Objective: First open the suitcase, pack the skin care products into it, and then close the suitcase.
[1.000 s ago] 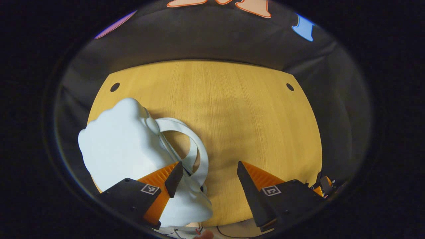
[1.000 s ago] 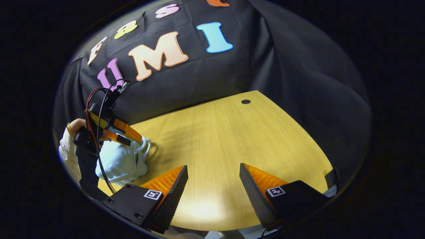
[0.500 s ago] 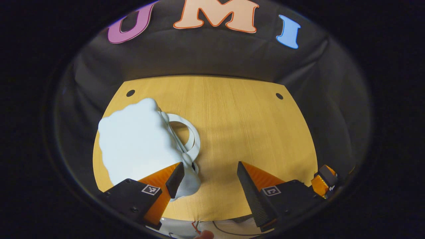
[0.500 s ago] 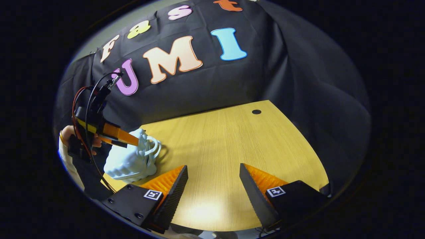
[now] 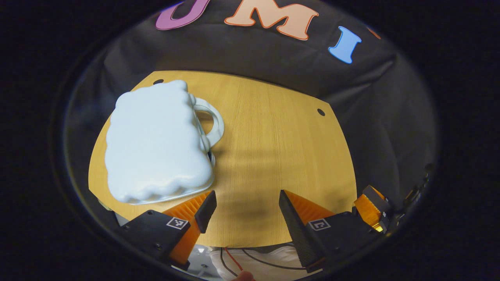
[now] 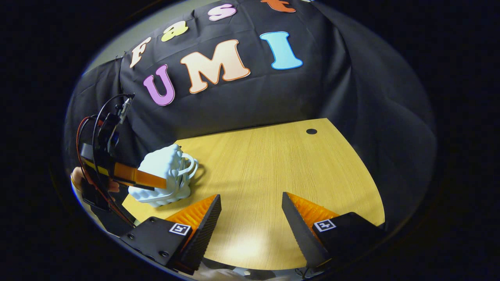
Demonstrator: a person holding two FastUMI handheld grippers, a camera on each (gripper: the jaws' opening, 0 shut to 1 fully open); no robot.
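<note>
A small white suitcase [image 5: 156, 144] with scalloped edges lies flat and closed on the left part of the wooden table [image 5: 273, 148], its looped handle [image 5: 213, 121] facing the table's middle. My left gripper [image 5: 246, 208] is open, just short of the suitcase's near edge, touching nothing. In the right gripper view the suitcase [image 6: 164, 171] sits at the table's left edge, with the left gripper [image 6: 144, 178] held by a hand in front of it. My right gripper [image 6: 252, 212] stands open above bare table, nothing between its fingers. It also appears at the left gripper view's lower right [image 5: 371, 207].
The table [image 6: 273, 164] has a round cable hole [image 6: 311, 131] at its far right corner and others at the back [image 5: 321, 112]. Black cloth walls the booth behind and to the right. Cables trail from the left gripper [image 6: 99, 128].
My left gripper has drawn back from the suitcase's handle, and the suitcase now lies whole in front of it. The right gripper has stayed open and barely shifted.
</note>
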